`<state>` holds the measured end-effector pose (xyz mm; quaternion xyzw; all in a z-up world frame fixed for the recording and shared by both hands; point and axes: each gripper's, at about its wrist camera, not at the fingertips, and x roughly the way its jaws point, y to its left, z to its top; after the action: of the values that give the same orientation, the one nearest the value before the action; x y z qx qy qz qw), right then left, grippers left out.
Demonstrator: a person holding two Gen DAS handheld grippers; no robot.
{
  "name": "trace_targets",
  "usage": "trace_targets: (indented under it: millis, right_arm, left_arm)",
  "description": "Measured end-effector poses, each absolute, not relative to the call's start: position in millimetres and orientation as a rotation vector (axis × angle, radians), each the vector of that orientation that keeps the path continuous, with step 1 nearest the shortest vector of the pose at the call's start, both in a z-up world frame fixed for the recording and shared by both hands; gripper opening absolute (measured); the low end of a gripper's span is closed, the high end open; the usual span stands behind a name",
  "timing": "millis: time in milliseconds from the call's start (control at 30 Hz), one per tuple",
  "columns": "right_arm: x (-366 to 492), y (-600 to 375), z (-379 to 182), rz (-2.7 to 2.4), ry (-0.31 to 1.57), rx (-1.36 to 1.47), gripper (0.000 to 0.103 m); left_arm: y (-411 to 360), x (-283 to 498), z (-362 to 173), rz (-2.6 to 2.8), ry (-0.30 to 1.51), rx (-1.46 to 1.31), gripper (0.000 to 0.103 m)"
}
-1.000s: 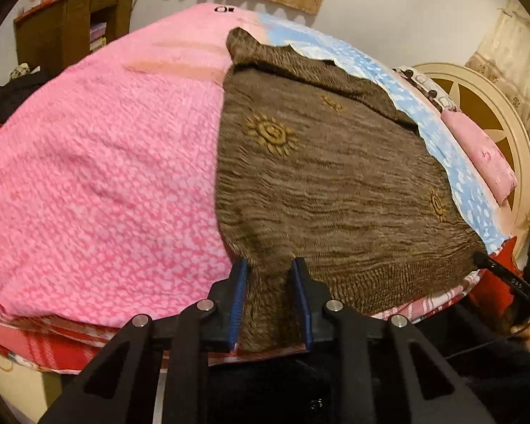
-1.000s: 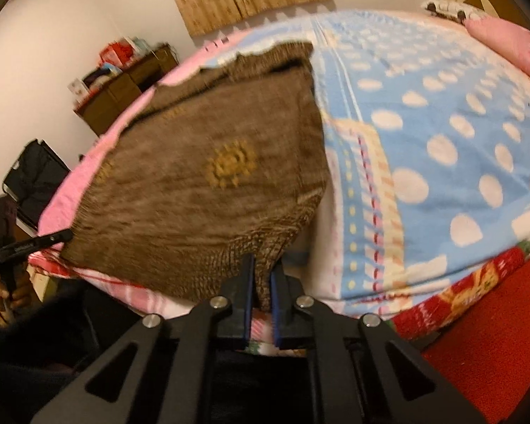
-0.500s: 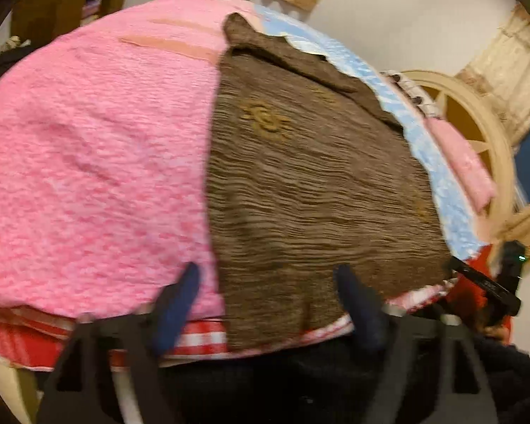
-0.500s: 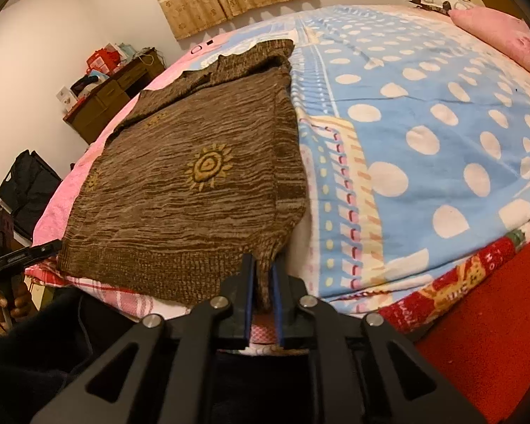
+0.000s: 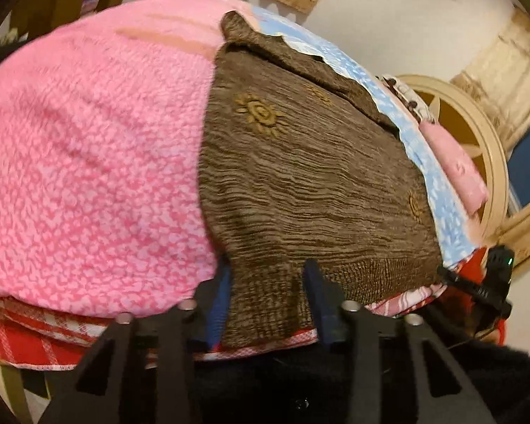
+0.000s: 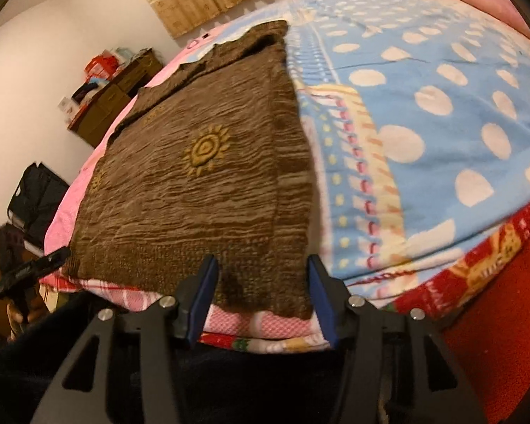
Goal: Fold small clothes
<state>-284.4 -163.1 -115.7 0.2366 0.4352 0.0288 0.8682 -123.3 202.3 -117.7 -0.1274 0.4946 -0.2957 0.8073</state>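
Lying flat along the bed's [image 6: 424,113] near edge, a soft, light, floppy brown knitted sweater [image 6: 201,176]. Left hand-held gripper [image 5: 268,293], just closing, and right hand-held gripper [image 6: 261,289], just opening, straddle its ribbed hem unclamped. Hem corners look best for gripping.

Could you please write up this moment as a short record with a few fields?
garment: brown knit sweater with sun motifs, spread flat
surface: bed, pink blanket beside a blue dotted blanket
left gripper: jaws just closing, straddling the hem corner, pads apparently not pressing it
right gripper: jaws just opening, hem corner lying between them, released
fold: none visible yet
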Motion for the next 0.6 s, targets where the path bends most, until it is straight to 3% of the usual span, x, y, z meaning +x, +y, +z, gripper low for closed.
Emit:
trace_targets:
  millis: [100, 167, 200, 400, 600]
  right_arm:
    - [-282.8, -155.4, -116.6, 0.105, 0.931, 0.486, 0.048]
    - [-281.8, -151.9, -118.0, 0.078, 0.948, 0.442, 0.032]
    - [-281.4, -152.4, -119.0, 0.056, 0.955, 0.425, 0.015]
    - [-285.4, -162.9, -112.3, 0.113, 0.935, 0.503, 0.010]
    - [-294.6, -173.8, -74.6, 0.226, 0.784, 0.623, 0.010]
  left_arm:
    - [213.1, -118.7, -121.9, -0.629, 1.086, -0.338, 0.021]
    - [213.6, -119.6, -122.0, -0.625, 1.085, -0.335, 0.017]
    - [210.4, -121.0, -120.6, -0.618, 1.079, -0.310, 0.015]
    - [197.0, -123.1, -96.2, -0.607, 1.050, -0.252, 0.011]
    - [190.4, -129.8, -54.4, -0.698, 0.943, -0.269, 0.011]
